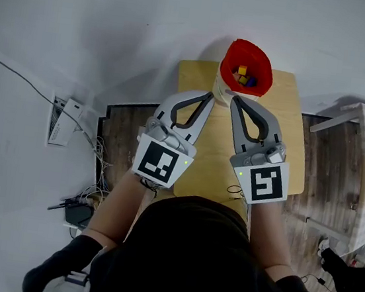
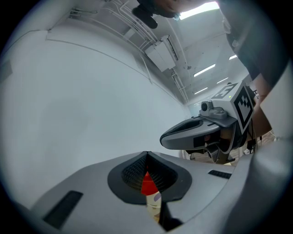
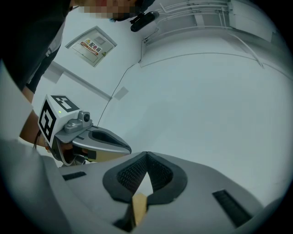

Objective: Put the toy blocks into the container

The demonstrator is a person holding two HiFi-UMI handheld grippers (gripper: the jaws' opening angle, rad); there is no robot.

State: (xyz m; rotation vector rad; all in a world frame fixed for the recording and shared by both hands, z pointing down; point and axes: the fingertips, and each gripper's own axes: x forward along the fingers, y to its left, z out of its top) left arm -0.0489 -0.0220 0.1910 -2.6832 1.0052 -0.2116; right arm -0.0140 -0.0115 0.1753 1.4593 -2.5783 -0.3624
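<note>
While left gripper [image 1: 211, 97] and right gripper [image 1: 234, 100] are pressed together, empty, the container [image 1: 227, 62] of toy blocks [image 1: 243, 76] stands just beyond.

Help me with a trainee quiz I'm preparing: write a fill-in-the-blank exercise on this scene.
1. The container with the toy blocks inside it is coloured ____.
2. The left hand-held gripper and the right hand-held gripper both have jaws that are ____.
3. The number of toy blocks gripped between those jaws is ____.

Missing words: red; shut; zero
</note>
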